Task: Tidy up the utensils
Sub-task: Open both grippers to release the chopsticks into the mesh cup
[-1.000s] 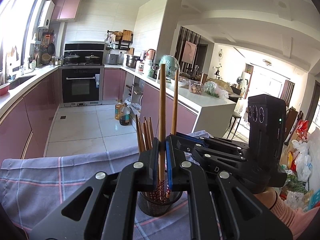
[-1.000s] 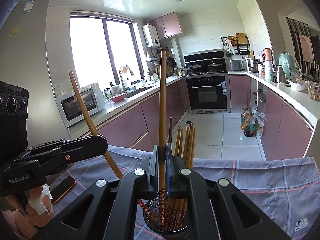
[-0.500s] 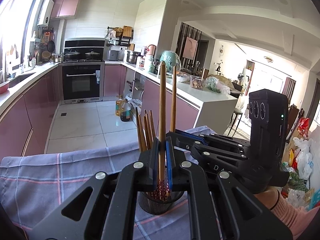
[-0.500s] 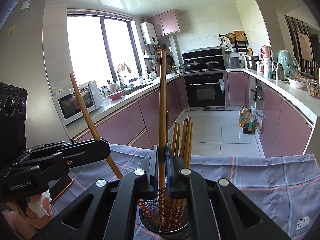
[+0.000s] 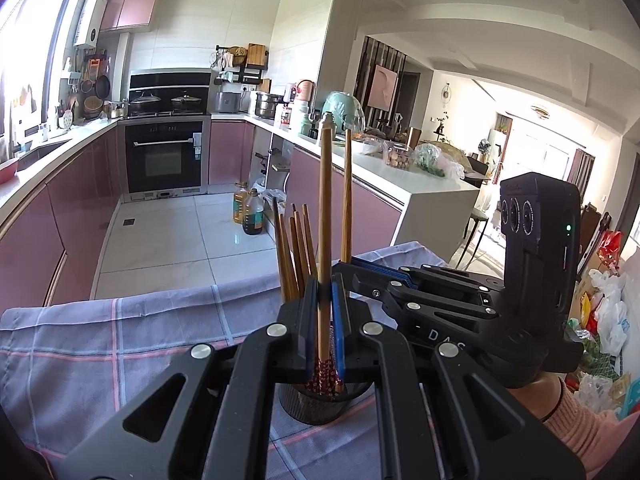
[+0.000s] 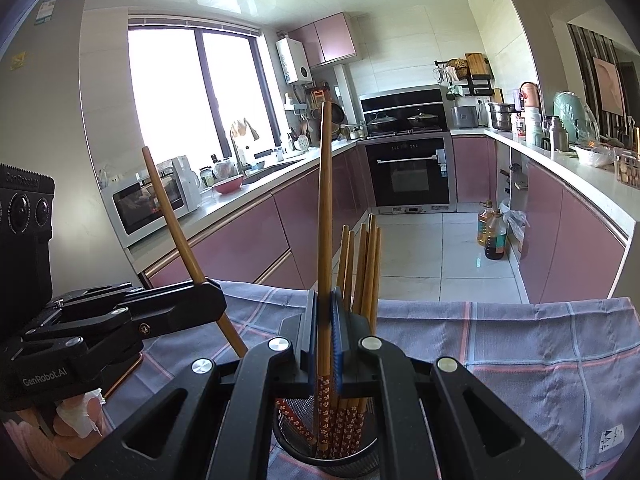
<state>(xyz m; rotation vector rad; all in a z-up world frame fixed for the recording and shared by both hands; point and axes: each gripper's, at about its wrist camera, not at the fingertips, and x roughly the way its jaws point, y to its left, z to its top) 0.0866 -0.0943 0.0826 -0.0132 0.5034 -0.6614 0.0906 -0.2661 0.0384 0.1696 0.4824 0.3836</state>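
A black mesh holder [image 5: 304, 404] [image 6: 360, 466] stands on a purple plaid cloth [image 5: 120, 332] with several wooden chopsticks [image 5: 296, 252] [image 6: 364, 264] upright in it. My left gripper [image 5: 323, 284] is shut on one long chopstick [image 5: 325, 200] whose patterned lower end reaches into the holder. My right gripper [image 6: 324, 296] is shut on another chopstick [image 6: 325, 200], its patterned end also inside the holder. In the right wrist view the left gripper [image 6: 212, 296] comes in from the left with its chopstick [image 6: 172, 216] leaning. In the left wrist view the right gripper [image 5: 348, 268] comes in from the right.
The cloth's far edge [image 6: 480, 304] drops to the tiled kitchen floor, where oil bottles [image 5: 248, 212] stand. A phone [image 6: 124, 376] lies on the cloth under the left gripper. A hand with a tissue [image 6: 76, 420] and a pink sleeve [image 5: 580, 432] hold the grippers.
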